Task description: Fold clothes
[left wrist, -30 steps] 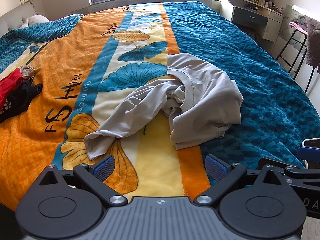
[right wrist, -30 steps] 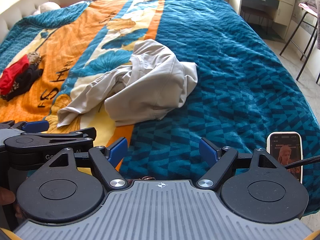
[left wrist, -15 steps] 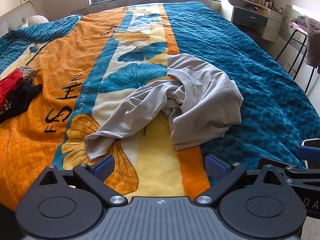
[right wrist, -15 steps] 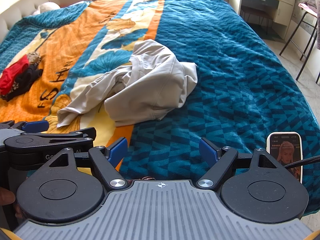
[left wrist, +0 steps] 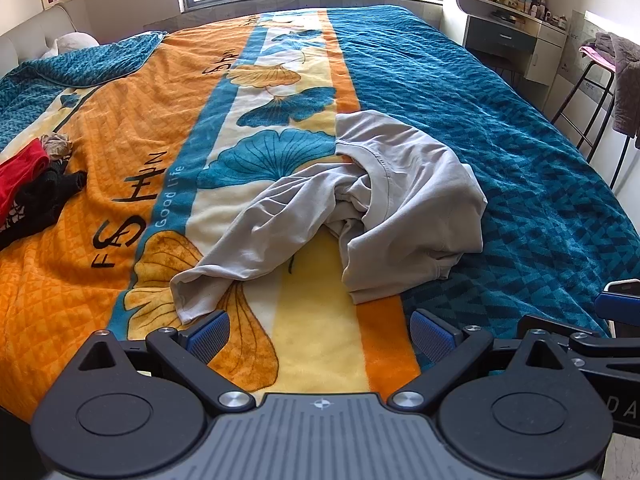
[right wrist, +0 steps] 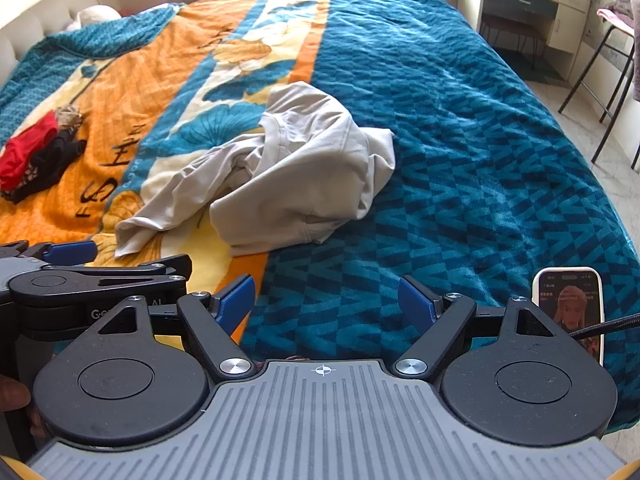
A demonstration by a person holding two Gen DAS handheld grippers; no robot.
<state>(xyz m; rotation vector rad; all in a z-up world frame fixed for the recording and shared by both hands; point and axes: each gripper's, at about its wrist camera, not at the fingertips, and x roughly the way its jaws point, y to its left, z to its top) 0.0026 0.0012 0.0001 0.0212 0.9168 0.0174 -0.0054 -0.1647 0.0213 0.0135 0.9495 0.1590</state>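
Note:
A crumpled light grey garment [left wrist: 372,208] lies in the middle of the bed on a teal, orange and yellow blanket [left wrist: 120,136]. It also shows in the right wrist view [right wrist: 288,172]. My left gripper [left wrist: 320,336] is open and empty at the bed's near edge, just short of the garment's nearest sleeve end. My right gripper [right wrist: 326,300] is open and empty, over the teal part of the blanket, to the right of the garment. The left gripper also shows at the left of the right wrist view [right wrist: 72,252].
A pile of red and black clothes [left wrist: 28,188] lies at the bed's left side. A phone [right wrist: 570,308] lies on the bed's near right corner. A desk [left wrist: 516,40] and a chair with clothes [left wrist: 604,80] stand right of the bed.

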